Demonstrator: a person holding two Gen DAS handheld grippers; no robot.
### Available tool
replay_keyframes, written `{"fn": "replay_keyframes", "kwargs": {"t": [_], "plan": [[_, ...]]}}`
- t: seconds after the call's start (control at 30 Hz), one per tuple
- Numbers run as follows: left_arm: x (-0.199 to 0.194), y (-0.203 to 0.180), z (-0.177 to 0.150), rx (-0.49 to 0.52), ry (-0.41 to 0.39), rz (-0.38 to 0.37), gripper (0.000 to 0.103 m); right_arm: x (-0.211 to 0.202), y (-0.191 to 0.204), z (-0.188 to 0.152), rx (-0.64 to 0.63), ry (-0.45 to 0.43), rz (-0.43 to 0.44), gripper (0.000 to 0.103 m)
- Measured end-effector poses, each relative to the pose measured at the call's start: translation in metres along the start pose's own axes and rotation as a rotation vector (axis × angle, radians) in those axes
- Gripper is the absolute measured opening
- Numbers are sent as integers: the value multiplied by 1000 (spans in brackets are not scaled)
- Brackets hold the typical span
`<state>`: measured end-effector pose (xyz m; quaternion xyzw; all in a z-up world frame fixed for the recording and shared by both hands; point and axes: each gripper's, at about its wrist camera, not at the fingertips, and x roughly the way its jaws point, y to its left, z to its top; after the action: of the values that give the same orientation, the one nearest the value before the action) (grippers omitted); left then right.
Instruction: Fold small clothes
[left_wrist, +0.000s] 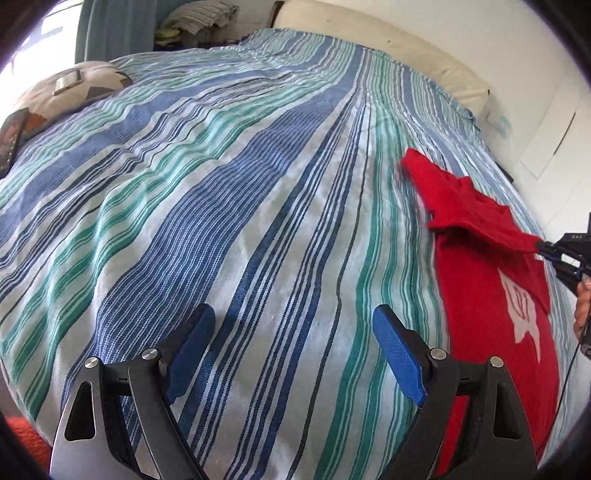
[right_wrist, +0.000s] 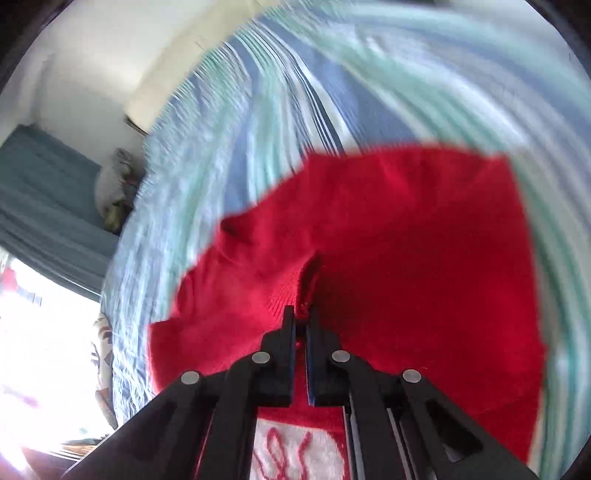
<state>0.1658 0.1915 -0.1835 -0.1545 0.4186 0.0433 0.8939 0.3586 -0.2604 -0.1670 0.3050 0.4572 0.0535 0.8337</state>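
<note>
Near the right edge of the bed: a red knitted sweater (left_wrist: 476, 295) lies on the striped bedspread (left_wrist: 229, 221), well clear of the pillows at the far end.
Sweater, long axis: it runs roughly along the bed's stripes, from the near edge toward the headboard side, with one part lifted off the cover and stretched out to the right.
Sweater, face: a white patch with red lettering (left_wrist: 524, 314) shows on the side turned up; the letters are too warped to read.
Right gripper (right_wrist: 301, 314): jaws pressed together on a pinch of the red knit, which bunches into a ridge just beyond the tips.
Right gripper, from the other camera: its black tip meets the raised red flap at the right rim of the picture, a hand (left_wrist: 583, 306) just behind it.
Left gripper (left_wrist: 293, 350): jaws spread wide, blue pads (left_wrist: 192, 354) apart with nothing between them, hanging over bare bedspread to the left of the sweater and not touching it.
Far left corner of the bed: a patterned pillow (left_wrist: 70, 92), with folded cloth stacked (left_wrist: 199, 18) beyond it by a blue curtain (left_wrist: 114, 29).
Cut off: the sweater's near end passes behind the left gripper's right finger and out of the frame.
Hard to make out: the right wrist view is smeared, so the sweater's outline there is soft, and I cannot tell sleeve from hem.
</note>
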Motion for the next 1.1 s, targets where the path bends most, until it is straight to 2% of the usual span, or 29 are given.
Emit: {"fn": "replay_keyframes", "kwargs": {"t": [0.03, 0.1, 0.17, 0.23, 0.27, 0.33, 0.37, 0.4, 0.47, 0.57, 0.63, 0.7, 0.77, 0.8, 0.87, 0.93, 1.0, 1.1], "plan": [[-1, -1, -1, 3, 0, -5, 89, -14, 3, -3, -42, -38, -21, 4], [1, -4, -1, 11, 5, -10, 89, -31, 2, -11, -104, -84, -128, 4], [4, -9, -2, 32, 8, 0, 89, -25, -8, -16, -126, -52, -229, 5], [4, -15, -5, 63, 7, 21, 89, -20, -23, -20, -88, -44, -308, 5], [3, -16, -6, 70, 6, 23, 89, -16, -28, -21, -77, -33, -332, 7], [-3, -19, -8, 79, 6, 6, 89, -8, -34, -26, -81, 24, -379, 25], [-6, -21, -9, 86, 5, -6, 89, -11, -35, -30, -82, 27, -369, 45], [-10, -24, -10, 102, 2, -25, 89, -19, -34, -33, -92, 12, -339, 55], [-18, -36, -13, 144, 0, -69, 89, -37, -26, -43, -170, -14, -325, 56], [-24, -61, -23, 220, 24, -181, 89, -68, -18, -75, -326, -11, -301, 62], [-22, -75, -31, 258, 46, -197, 89, -89, -22, -101, -388, -12, -311, 65], [-14, -88, -42, 302, 78, -161, 89, -107, -33, -126, -409, -18, -328, 66], [-3, -97, -54, 376, 117, -74, 89, -129, -56, -151, -392, -28, -362, 66], [0, -99, -59, 420, 115, -20, 92, -140, -60, -161, -381, -38, -377, 66], [-4, -98, -61, 440, 95, 22, 97, -153, -81, -178, -343, -64, -420, 66], [-10, -88, -57, 400, 103, 49, 97, -169, -102, -193, -284, -92, -449, 66], [-17, -75, -53, 338, 109, 31, 97, -182, -118, -201, -209, -111, -457, 66], [-25, -59, -47, 252, 88, 6, 96, -193, -130, -193, -112, -149, -423, 66]]}}
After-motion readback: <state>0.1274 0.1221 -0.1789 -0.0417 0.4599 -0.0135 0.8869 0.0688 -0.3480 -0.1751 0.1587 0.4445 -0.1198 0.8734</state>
